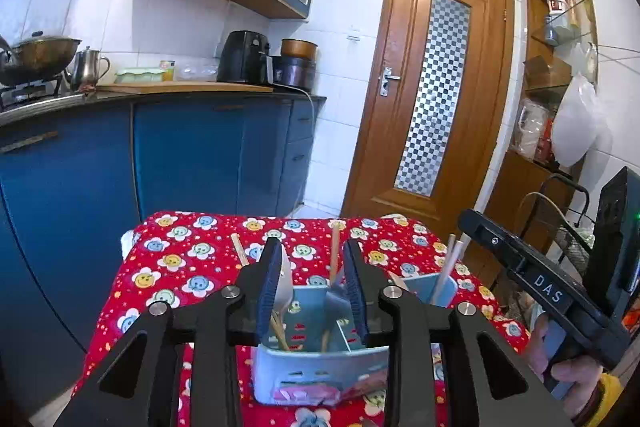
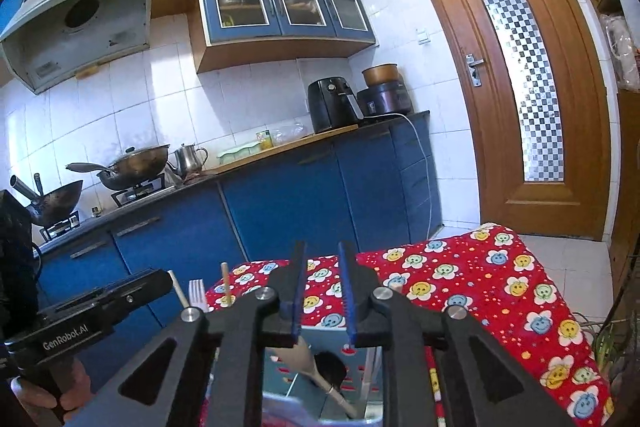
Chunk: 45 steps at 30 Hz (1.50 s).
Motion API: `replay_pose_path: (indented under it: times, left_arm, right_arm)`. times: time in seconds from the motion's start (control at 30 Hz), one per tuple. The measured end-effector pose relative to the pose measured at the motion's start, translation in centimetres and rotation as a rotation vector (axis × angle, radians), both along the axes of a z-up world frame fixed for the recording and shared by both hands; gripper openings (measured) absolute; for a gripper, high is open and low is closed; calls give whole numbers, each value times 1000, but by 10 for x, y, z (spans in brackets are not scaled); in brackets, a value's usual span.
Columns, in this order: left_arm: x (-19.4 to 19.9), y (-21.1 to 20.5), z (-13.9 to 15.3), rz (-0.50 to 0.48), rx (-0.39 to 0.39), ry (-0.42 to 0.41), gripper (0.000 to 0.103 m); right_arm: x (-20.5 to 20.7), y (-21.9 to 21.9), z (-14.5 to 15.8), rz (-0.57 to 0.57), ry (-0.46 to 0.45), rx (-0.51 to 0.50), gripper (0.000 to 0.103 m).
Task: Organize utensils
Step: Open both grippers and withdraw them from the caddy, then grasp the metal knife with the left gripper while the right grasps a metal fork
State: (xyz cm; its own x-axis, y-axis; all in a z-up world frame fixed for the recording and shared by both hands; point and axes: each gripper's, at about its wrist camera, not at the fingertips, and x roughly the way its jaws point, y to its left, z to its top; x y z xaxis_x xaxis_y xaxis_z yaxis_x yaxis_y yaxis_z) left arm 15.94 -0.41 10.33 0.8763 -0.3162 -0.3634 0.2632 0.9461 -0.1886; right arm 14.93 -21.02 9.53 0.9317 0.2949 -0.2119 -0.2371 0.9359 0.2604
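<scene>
A light-blue utensil holder [image 1: 320,367] stands on the red flowered tablecloth [image 1: 180,259]. My left gripper [image 1: 314,267] hovers over it, open. A wooden chopstick [image 1: 334,251] stands in the gap close to the right pad, and a white spoon [image 1: 285,279] leans by the left pad. Two white chopsticks [image 1: 450,259] stand in the holder's right section. My right gripper [image 2: 323,287] is open above the holder [image 2: 332,343] with nothing between its pads. Below it lie a wooden spoon [image 2: 296,351] and a black ladle [image 2: 332,367]. A fork [image 2: 198,295] stands at the left.
Blue kitchen cabinets [image 1: 180,155] and a counter with an air fryer [image 1: 244,57] are behind the table. A wooden door [image 1: 432,87] is at the right, shelves [image 1: 556,67] beyond it. A wire rack [image 1: 572,227] stands by the table's right edge. A hand [image 1: 568,371] grips the right tool.
</scene>
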Motion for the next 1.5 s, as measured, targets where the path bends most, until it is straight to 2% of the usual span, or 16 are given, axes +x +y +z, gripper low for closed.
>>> replay_pose_path:
  times: [0.27, 0.47, 0.9, 0.97, 1.1, 1.3, 1.5]
  left_arm:
    - [-26, 0, 5, -6, 21, 37, 39]
    - [-47, -1, 0, -28, 29, 97, 42]
    - [-83, -12, -29, -109, 41, 279, 44]
    - [-85, -14, -34, -112, 35, 309, 44]
    - [-89, -15, -44, -108, 37, 354, 44]
    - [-95, -23, -58, -116, 66, 411, 45]
    - [-95, -36, -81, -143, 95, 503, 45]
  right_arm:
    - [-35, -3, 13, 17, 42, 3, 22]
    - [-62, -5, 13, 25, 88, 10, 23]
    - [-111, -13, -14, -6, 266, -38, 30]
    - [-115, -14, -19, -2, 288, -41, 34]
    - [-125, -16, -32, 7, 344, -45, 34]
    - [-140, -23, -41, 2, 372, -40, 36]
    - [-151, -33, -50, -12, 389, -18, 38]
